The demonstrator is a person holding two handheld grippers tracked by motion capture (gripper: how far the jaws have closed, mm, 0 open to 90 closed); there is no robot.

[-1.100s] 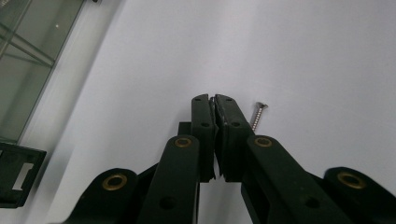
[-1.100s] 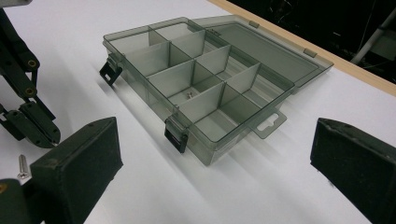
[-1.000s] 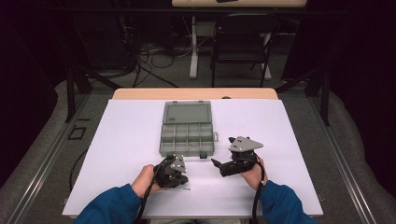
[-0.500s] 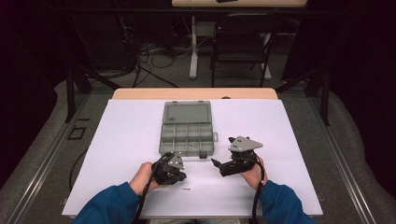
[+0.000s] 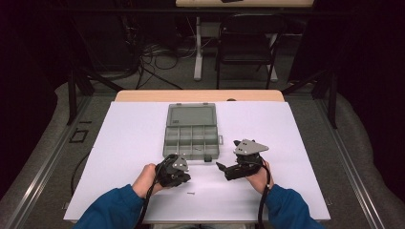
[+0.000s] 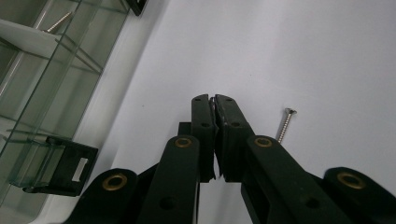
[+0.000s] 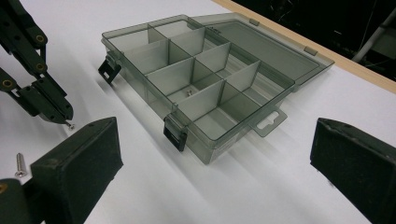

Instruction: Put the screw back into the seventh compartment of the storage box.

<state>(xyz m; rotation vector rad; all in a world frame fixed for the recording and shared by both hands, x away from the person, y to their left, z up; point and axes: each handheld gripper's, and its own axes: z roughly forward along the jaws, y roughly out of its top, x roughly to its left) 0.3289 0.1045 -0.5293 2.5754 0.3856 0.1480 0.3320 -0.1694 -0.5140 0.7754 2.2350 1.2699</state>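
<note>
A: High view? White-sheeted wooden worktop [image 5: 143, 138] on grey floor; open smoky clear plastic compartment box [image 5: 192, 136] at middle.

B: Left gripper view: left tongs [image 6: 214, 103] pressed together, pinching a small screw tip; loose silver screw [image 6: 285, 124] just beside.

A: Right gripper view: right tongs [image 7: 212, 154] spread, box between.

— Where do the cameras sit?
— One high, looking forward and down on the table [image 5: 305, 143]. One rides each gripper, close above the sheet.
— Shared ground?
— The compartment box [image 7: 205, 88] (all three catch it).
</note>
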